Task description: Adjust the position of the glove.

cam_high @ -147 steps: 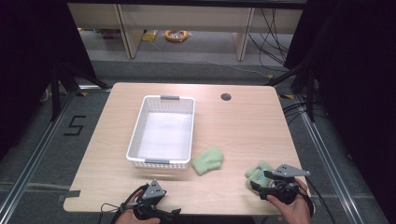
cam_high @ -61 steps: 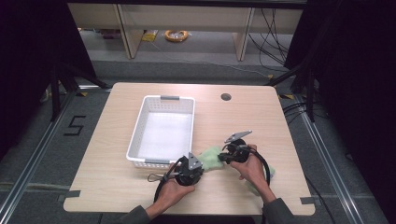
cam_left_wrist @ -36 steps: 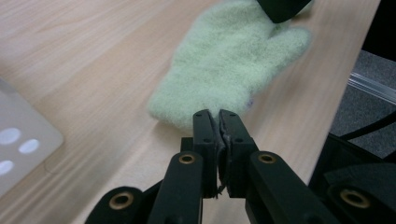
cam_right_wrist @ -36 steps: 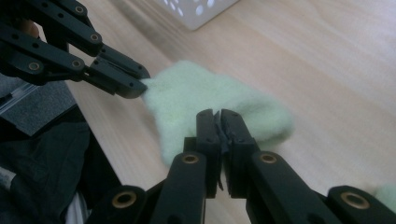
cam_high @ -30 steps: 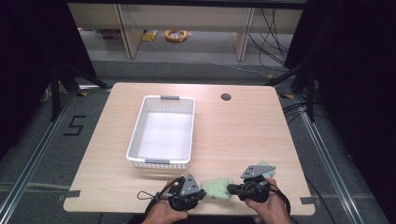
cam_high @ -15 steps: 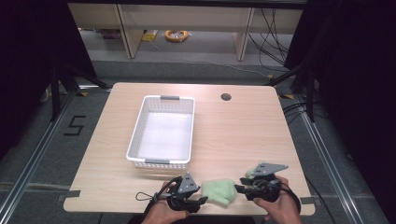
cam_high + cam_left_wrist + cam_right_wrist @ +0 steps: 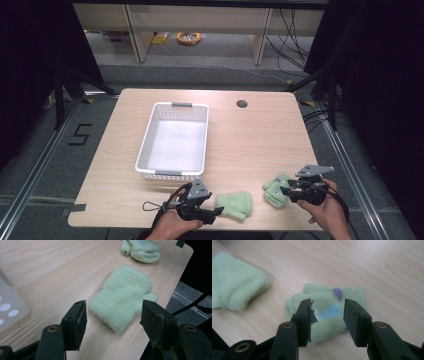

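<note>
Two light green fleece mittens lie near the table's front edge. One mitten [image 7: 235,204] [image 7: 123,297] lies flat, just right of my left gripper [image 7: 214,214] [image 7: 113,320], whose jaws stand open around its near end without holding it. The other mitten [image 7: 275,190] [image 7: 329,315], crumpled and showing a blue and purple patch, lies at the tips of my right gripper [image 7: 285,190] [image 7: 327,315], which is open just above it. That crumpled mitten [image 7: 141,250] also appears at the top of the left gripper view, and the flat mitten [image 7: 234,290] at the left of the right gripper view.
A white perforated basket [image 7: 175,140] stands empty left of the table's centre; its corner [image 7: 10,310] shows beside my left gripper. A round cable hole [image 7: 242,104] sits at the back of the table. The front edge is close to both mittens.
Both hands drew back to the front edge. The mitten carried between the grippers now lies flat on the table, released, and my right gripper moved right over the crumpled mitten.
</note>
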Demonstrator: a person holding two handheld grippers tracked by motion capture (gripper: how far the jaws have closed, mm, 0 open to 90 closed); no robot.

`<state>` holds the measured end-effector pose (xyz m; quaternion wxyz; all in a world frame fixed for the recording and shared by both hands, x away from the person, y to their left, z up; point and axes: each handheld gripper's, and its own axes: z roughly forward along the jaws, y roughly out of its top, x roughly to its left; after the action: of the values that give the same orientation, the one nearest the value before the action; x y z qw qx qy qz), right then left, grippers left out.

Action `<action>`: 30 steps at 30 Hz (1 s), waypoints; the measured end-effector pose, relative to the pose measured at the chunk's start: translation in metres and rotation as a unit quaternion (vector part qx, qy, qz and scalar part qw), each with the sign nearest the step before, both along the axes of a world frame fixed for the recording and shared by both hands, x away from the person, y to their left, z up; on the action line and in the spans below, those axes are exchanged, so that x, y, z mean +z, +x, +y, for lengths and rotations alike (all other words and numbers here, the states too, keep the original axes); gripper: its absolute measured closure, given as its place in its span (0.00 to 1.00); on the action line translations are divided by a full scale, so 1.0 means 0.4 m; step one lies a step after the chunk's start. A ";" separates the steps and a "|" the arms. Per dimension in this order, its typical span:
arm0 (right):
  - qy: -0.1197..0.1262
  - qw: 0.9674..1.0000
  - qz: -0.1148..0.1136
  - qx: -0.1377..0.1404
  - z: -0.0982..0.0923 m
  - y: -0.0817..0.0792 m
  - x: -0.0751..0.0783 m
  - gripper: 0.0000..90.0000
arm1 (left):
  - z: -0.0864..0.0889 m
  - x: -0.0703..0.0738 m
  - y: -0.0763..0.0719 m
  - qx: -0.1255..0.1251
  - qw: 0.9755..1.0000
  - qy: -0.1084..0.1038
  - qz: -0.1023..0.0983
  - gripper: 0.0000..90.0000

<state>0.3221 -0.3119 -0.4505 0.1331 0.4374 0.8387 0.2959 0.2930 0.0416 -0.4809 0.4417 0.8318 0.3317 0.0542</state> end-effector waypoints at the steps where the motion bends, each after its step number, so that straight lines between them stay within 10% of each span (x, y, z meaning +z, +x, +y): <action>1: -0.001 1.000 0.003 -0.001 0.000 0.004 -0.006 0.65 | 0.005 0.002 0.003 -0.006 1.000 0.006 -0.003 0.41; 14: -0.045 0.998 0.033 0.029 0.023 0.044 -0.032 0.65 | 0.032 -0.001 0.005 0.001 1.000 0.005 0.015 0.41; 30: -0.018 0.999 0.040 0.015 0.067 0.019 -0.034 0.73 | 0.043 -0.007 0.006 0.001 1.000 0.008 0.016 0.41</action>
<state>0.3296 -0.2853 -0.4642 0.1022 0.4336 0.8551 0.2652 0.2953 0.0586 -0.4838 0.4297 0.8358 0.3389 0.0442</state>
